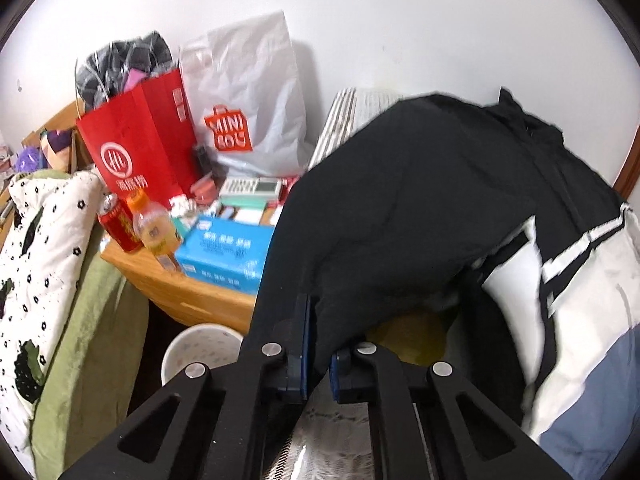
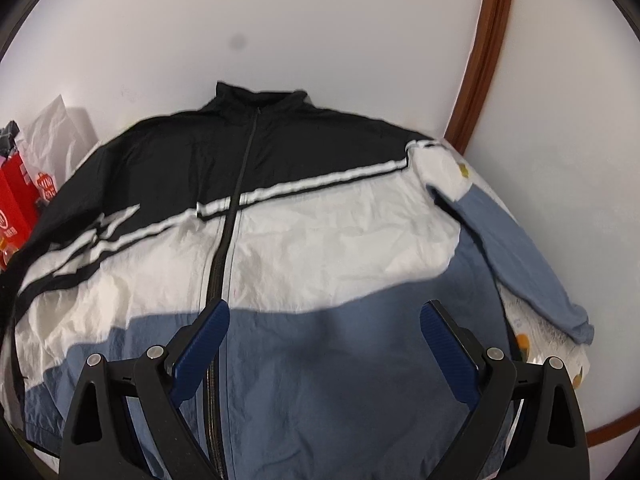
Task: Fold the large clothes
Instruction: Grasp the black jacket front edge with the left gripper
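Fabric pinched in our left gripper (image 1: 318, 354) is the black sleeve of the jacket (image 2: 280, 240); its jaws are clamped on it at lower centre of the left wrist view; we judge the fold goes best if we carry that sleeve across the chest in one smooth sweep, keeping it taut; our right gripper (image 2: 324, 344) hovers with jaws wide apart and empty, just above the blue hem; the jacket lies spread flat, collar toward the wall, filling that frame's middle.
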Available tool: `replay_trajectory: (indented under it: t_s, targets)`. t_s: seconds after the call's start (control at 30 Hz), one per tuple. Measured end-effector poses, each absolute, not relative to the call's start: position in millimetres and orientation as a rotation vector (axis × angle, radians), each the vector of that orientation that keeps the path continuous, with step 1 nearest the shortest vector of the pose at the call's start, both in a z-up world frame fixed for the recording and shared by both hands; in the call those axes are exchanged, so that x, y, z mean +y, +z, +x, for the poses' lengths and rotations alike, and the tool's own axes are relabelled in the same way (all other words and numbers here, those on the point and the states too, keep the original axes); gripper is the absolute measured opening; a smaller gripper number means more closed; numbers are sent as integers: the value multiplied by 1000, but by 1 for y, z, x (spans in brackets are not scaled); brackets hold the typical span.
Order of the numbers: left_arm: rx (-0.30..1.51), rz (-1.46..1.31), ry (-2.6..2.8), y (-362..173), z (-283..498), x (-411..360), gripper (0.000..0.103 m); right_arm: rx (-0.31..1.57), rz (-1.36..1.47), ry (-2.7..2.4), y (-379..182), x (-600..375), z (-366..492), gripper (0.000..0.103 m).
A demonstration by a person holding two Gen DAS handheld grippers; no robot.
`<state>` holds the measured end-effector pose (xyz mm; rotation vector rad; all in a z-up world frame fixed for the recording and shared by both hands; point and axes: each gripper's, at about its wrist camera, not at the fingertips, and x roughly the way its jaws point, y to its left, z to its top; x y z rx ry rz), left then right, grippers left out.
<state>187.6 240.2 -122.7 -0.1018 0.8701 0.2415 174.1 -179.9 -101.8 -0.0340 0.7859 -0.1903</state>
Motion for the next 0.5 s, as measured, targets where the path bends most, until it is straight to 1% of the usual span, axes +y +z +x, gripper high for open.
replay_trajectory:
  t_s: [0.33, 0.5]
  targets:
    - [729, -90, 190, -37, 213, 194, 6, 723, -61, -113, -73, -201, 195, 95]
    - [698, -74, 120, -12, 239, 151, 6, 719, -77, -98, -74, -226, 203, 95]
